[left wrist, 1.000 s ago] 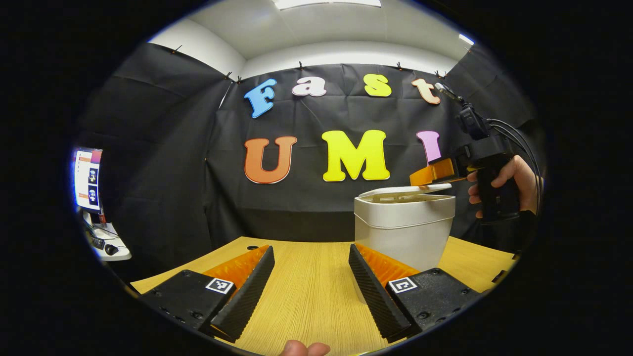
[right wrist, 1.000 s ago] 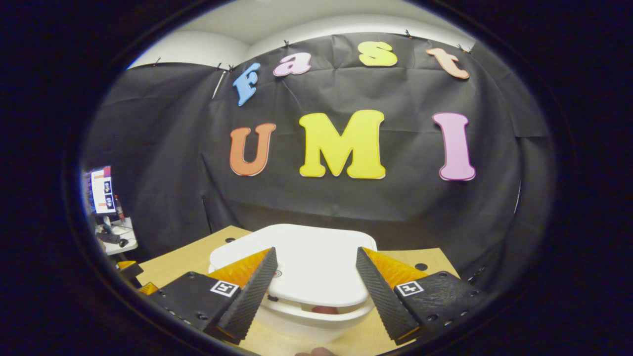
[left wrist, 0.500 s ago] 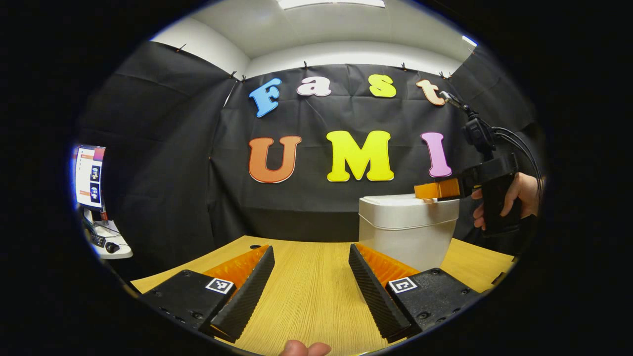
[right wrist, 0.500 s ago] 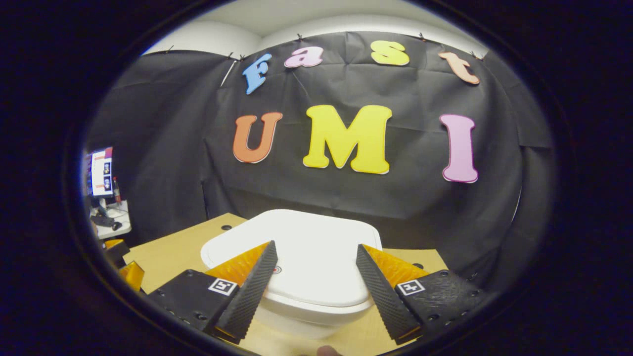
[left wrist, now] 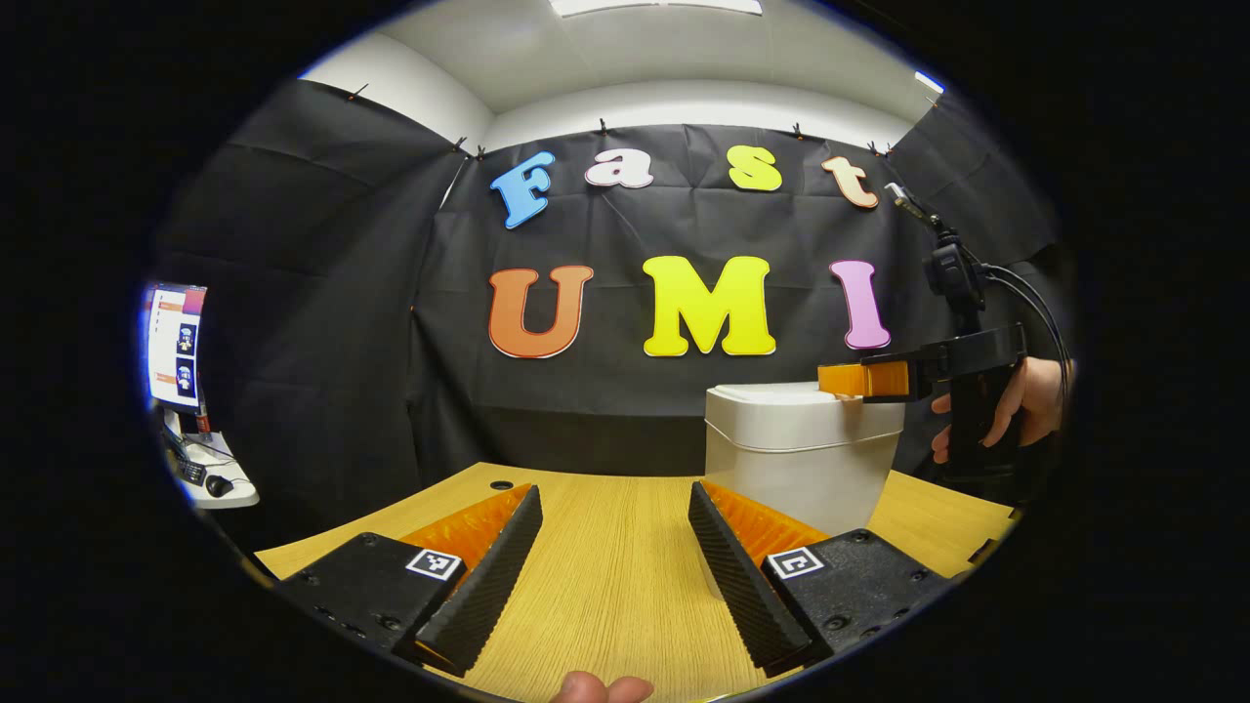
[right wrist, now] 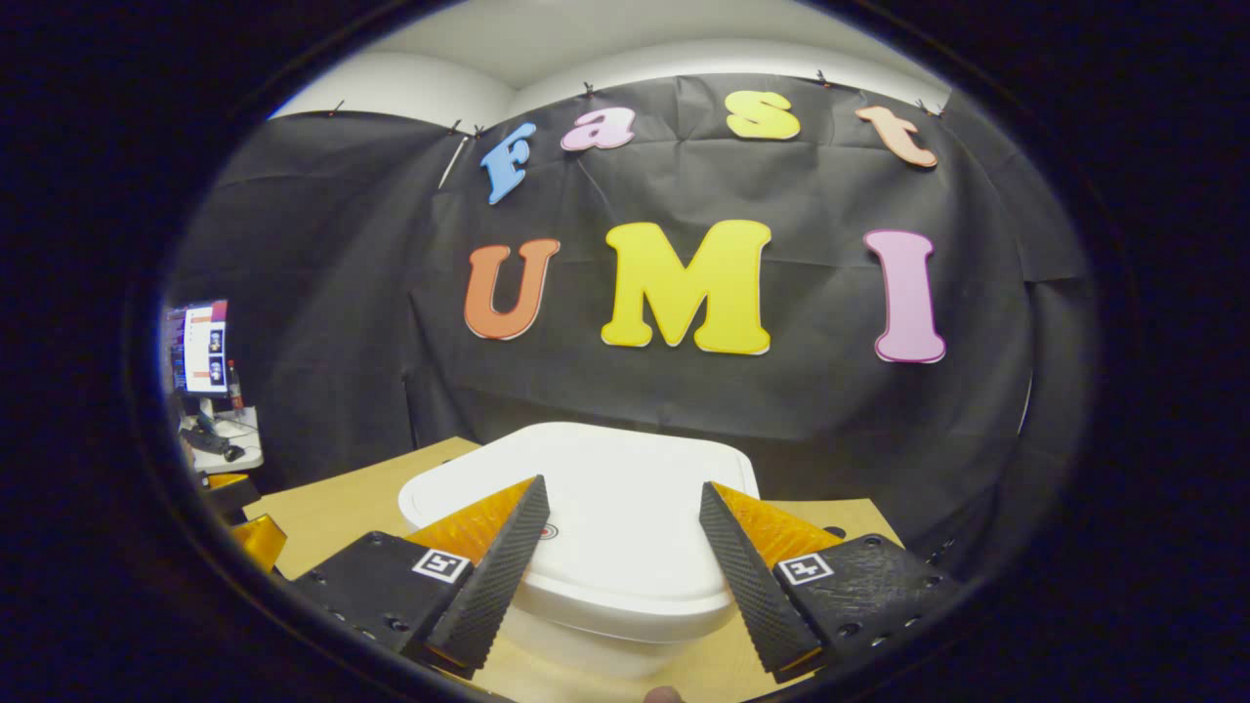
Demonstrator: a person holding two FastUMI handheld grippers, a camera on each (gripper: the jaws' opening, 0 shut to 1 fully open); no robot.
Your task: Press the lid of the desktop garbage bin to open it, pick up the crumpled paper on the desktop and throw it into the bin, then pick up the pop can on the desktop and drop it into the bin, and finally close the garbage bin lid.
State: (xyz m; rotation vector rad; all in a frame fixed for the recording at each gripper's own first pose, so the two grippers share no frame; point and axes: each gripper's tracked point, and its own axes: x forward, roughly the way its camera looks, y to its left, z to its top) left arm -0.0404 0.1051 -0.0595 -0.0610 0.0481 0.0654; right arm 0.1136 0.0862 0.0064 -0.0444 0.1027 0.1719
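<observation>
The white desktop bin [left wrist: 796, 459] stands on the wooden table [left wrist: 605, 586], right of centre, with its lid [right wrist: 605, 508] lying flat and shut. My right gripper [right wrist: 623, 498] is open and hovers level over the near part of the lid, fingers spread to either side of the small round mark on it. The left gripper view shows that right gripper [left wrist: 845, 379] from the side at the bin's top right edge, held by a hand [left wrist: 996, 410]; whether it touches the lid is unclear. My left gripper [left wrist: 615, 508] is open low over the table, just left of the bin, holding nothing.
A monitor [left wrist: 176, 347] and a small side desk [left wrist: 210, 483] stand beyond the table's left end. The black cloth wall hangs close behind the bin. Bare tabletop stretches left of the bin. A fingertip [left wrist: 596, 688] shows at the bottom edge.
The bin's lid, partly raised a second ago, has come down flat and shut under the right gripper, which then levelled out. The left gripper has barely moved.
</observation>
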